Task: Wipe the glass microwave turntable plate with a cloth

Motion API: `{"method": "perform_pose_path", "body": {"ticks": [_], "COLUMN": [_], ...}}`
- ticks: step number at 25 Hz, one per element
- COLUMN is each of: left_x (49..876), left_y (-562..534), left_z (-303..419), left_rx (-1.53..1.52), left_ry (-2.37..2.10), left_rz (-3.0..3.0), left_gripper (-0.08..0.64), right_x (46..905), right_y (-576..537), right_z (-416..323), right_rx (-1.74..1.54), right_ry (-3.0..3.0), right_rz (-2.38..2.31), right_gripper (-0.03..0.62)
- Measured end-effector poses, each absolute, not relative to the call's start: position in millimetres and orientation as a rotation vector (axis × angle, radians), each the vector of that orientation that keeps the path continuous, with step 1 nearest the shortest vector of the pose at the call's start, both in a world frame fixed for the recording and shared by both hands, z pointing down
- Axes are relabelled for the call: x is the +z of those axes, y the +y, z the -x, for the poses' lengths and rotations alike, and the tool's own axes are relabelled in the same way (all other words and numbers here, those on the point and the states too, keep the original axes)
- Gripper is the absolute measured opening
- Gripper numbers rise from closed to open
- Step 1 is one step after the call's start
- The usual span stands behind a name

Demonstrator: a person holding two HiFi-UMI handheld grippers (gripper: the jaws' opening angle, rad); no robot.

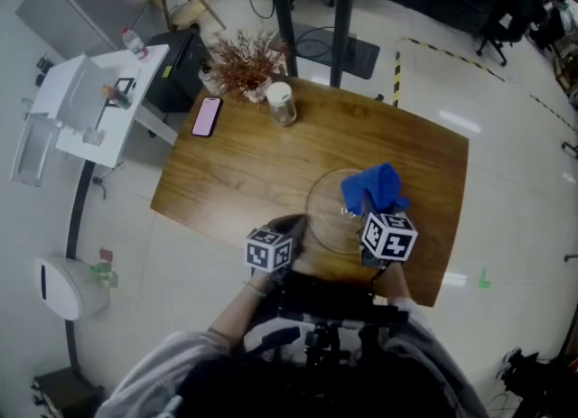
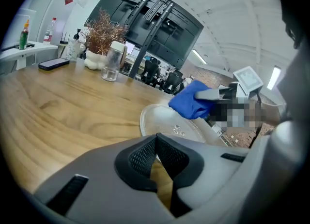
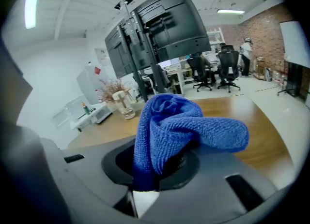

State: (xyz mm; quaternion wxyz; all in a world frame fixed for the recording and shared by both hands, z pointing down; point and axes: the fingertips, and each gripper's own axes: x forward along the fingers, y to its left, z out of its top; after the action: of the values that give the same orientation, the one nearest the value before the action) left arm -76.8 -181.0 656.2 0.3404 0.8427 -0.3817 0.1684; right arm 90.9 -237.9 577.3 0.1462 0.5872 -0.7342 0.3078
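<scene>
The clear glass turntable plate (image 1: 330,213) lies flat on the wooden table (image 1: 235,172) near its front edge. A bunched blue cloth (image 1: 375,189) is over the plate's right part, and my right gripper (image 1: 374,210) is shut on it; in the right gripper view the blue cloth (image 3: 169,126) bulges out from between the jaws and hides them. My left gripper (image 1: 291,227) is at the plate's left rim. In the left gripper view its jaws are shut, pads meeting at the near edge of the plate (image 2: 169,121), with nothing seen between them.
At the table's far side stand a lidded glass jar (image 1: 281,103), a vase of dried twigs (image 1: 244,62) and a pink phone (image 1: 207,116). A white side table (image 1: 90,100) is at the left. Two black posts (image 1: 341,19) rise behind the table.
</scene>
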Motion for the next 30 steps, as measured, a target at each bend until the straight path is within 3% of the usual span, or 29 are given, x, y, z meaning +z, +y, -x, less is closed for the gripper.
{"method": "perform_pose_path", "body": {"ticks": [5, 9, 14, 25, 30], "left_x": [655.5, 656.8, 655.9, 656.8, 660.6], "left_y": [-188.9, -190.1, -190.0, -198.7, -195.0], "left_z": [81.4, 82.8, 75.8, 76.4, 80.1], "left_rx": [0.461, 0.48, 0.485, 0.472, 0.462], "left_ry": [-0.975, -0.947, -0.885, -0.901, -0.916], "left_rz": [-2.205, -2.218, -2.236, -2.222, -2.199], "left_gripper": [0.0, 0.0, 0.0, 0.0, 0.0], "right_x": [592.4, 615.3, 624.6, 623.4, 615.8], "right_y": [-248.5, -247.6, -236.8, -178.0, -174.9], "right_z": [-3.2, 8.9, -33.3, -198.5, -201.3], "right_rx": [0.854, 0.848, 0.905, 0.957, 1.001], "right_ry": [-2.201, -2.115, -2.016, -1.651, -1.663], "right_rz": [-1.471, -1.457, -1.563, -1.944, -1.973], "right_gripper": [0.078, 0.078, 0.078, 0.078, 0.078]}}
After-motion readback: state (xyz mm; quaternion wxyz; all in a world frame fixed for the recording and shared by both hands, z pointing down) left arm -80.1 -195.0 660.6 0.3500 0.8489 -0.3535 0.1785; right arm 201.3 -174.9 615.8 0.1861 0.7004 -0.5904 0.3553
